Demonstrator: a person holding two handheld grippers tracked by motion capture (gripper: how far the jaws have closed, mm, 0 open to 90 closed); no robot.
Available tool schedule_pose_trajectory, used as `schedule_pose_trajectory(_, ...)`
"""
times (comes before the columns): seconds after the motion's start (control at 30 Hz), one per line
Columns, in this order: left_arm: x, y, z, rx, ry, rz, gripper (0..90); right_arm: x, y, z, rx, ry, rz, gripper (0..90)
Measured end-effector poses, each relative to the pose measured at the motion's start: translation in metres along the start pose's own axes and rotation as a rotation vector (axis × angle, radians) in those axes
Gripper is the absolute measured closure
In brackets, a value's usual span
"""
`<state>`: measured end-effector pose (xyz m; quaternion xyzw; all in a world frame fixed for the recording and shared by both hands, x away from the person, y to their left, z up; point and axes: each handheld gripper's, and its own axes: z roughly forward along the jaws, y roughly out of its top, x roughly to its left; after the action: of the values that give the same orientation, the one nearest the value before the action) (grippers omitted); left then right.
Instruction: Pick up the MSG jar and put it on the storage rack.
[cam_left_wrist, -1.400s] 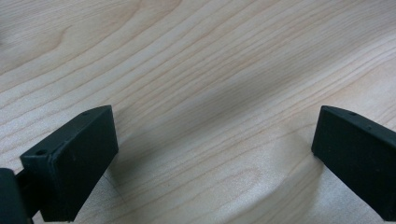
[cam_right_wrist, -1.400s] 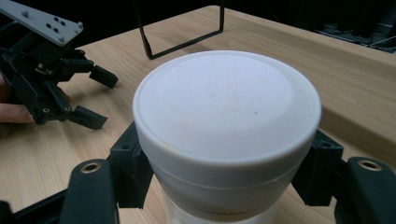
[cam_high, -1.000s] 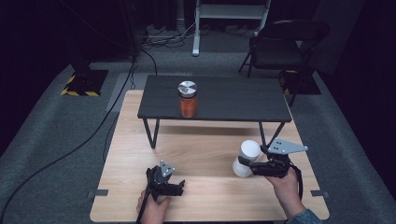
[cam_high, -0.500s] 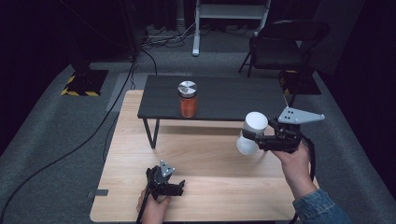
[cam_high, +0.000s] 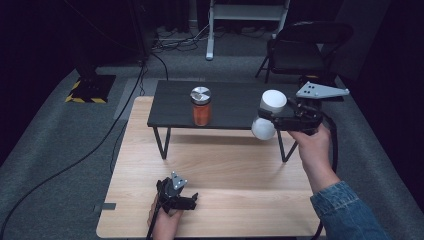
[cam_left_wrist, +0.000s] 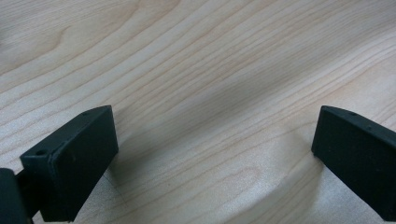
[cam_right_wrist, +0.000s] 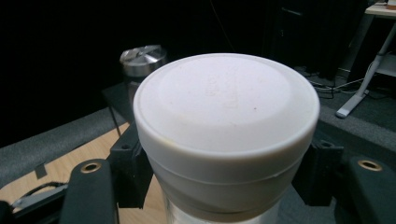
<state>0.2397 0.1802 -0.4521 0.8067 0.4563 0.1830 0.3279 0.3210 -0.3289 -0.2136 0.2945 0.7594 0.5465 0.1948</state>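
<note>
High view shows the right gripper (cam_high: 270, 120) clamped around a white bottle (cam_high: 267, 114), held in the air by the right end of the black shelf (cam_high: 230, 100). The bottle stands nearly upright (cap on top, leaning a little). The left gripper (cam_high: 176, 192) rests on the wooden table (cam_high: 235, 170), jaws wide apart. An orange jar (cam_high: 200, 106) stands on the shelf.

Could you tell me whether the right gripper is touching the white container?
Touching: the right gripper view shows the right gripper clamping both sides of the white container.
</note>
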Motion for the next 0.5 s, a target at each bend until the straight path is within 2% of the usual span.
schedule_pose_trajectory(0.2, 0.000, 0.000, 0.000, 0.001, 0.000, 0.000, 0.1, -0.001, 0.014, 0.011, 0.002, -0.043, -0.010, 32.9)
schedule_pose_trajectory(0.5, 0.000, 0.000, 0.000, 0.002, 0.001, 0.000, 0.1, -0.003, 0.016, 0.036, 0.010, -0.054, -0.001, 32.9)
